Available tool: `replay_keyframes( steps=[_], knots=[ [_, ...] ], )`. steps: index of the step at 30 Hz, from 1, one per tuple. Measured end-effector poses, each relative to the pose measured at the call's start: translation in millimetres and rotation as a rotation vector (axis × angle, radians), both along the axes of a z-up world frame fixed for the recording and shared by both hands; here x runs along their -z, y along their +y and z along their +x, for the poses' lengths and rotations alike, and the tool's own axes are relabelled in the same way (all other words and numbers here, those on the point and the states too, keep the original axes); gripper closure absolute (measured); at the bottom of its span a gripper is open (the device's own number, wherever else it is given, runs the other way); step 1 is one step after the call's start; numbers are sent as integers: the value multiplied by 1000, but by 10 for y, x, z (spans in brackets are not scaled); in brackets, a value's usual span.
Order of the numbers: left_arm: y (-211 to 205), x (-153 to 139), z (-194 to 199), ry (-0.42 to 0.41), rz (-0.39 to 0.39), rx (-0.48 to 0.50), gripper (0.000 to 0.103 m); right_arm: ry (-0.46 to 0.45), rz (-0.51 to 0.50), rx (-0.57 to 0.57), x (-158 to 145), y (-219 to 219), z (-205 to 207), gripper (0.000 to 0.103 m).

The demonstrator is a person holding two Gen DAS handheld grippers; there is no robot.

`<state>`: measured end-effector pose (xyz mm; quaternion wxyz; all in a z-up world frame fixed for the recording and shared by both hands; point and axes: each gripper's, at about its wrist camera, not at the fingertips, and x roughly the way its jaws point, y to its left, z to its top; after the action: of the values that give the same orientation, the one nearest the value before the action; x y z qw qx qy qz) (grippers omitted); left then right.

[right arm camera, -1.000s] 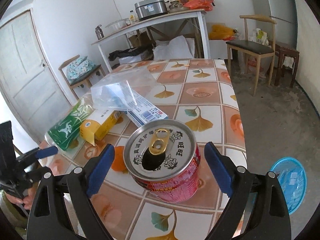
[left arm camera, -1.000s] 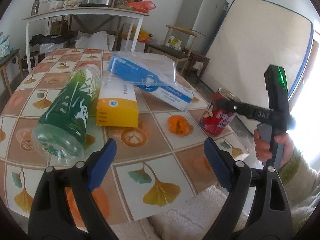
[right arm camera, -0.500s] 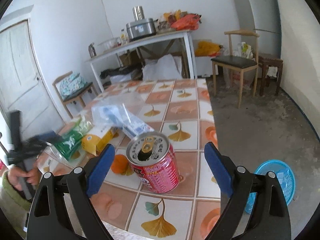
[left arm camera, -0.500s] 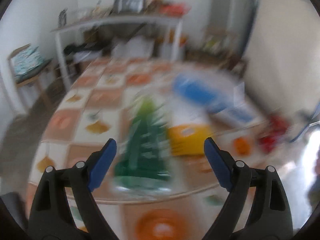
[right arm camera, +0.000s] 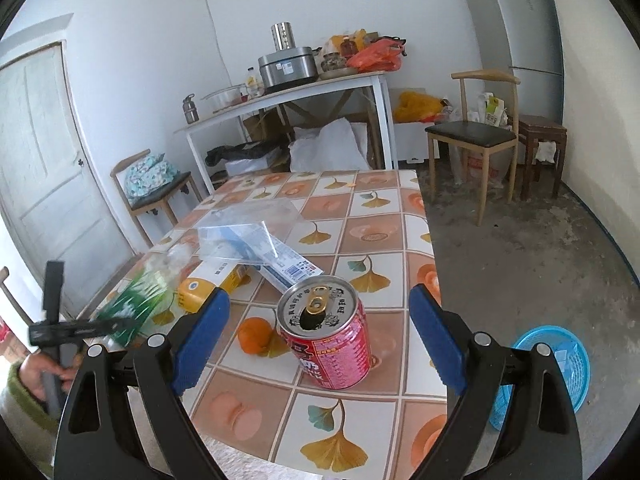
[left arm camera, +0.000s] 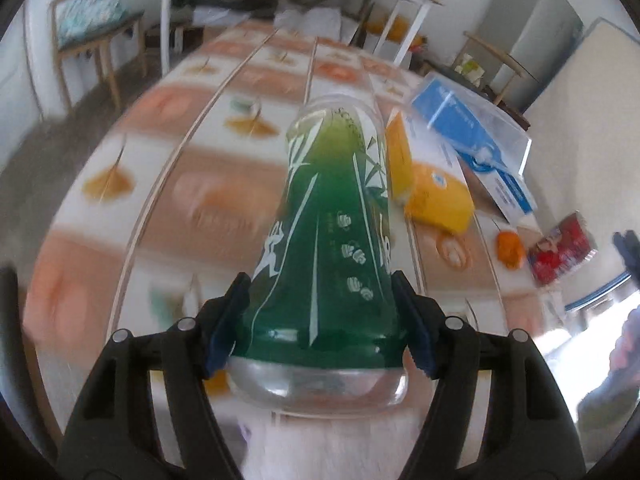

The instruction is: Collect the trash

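My left gripper is shut on the base end of a green-labelled plastic bottle that lies on the tiled table. The bottle also shows blurred in the right wrist view. My right gripper is open, its blue pads apart on either side of an upright red drink can without touching it. The can shows at the far right in the left wrist view. A yellow box, a blue-and-white box under clear plastic and an orange peel lie on the table.
A blue plastic basket stands on the floor right of the table. A wooden chair, a stool and a fridge are at the back right. A white side table with pots stands against the far wall.
My left gripper swung left to the green bottle and shut on its base. My right gripper pulled back from the red can, still open.
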<state>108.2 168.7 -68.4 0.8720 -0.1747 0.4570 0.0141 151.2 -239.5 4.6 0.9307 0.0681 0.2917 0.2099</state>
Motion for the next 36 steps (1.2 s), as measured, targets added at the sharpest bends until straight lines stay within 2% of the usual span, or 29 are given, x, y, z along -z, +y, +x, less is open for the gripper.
replay_keyframes(
  steps=[3,5,11,14,18,21,23,30,36],
  knots=[
    [24,-25,-107,45,-83,51,27,8,11,-9,15,25,21,15],
    [52,-100,-146,20,-108,57,22,11,12,-14,17,44,35,15],
    [152,-299,151,3,-125,78,22,15,-19,-18,57,96,22,15],
    [156,-302,369,42,-109,99,22,35,-31,-12,98,92,48,15],
    [177,-164,658,126,-84,115,22,53,-60,-1,155,100,81,15],
    [167,-48,754,170,-107,130,28,58,-70,2,177,94,109,15],
    [178,4,771,186,-132,129,42,63,-72,4,195,91,119,15],
    [283,58,680,143,-214,86,43,91,-67,-5,274,109,161,15],
    [309,15,508,73,-263,57,43,102,-85,-11,337,183,206,15]
  ],
)
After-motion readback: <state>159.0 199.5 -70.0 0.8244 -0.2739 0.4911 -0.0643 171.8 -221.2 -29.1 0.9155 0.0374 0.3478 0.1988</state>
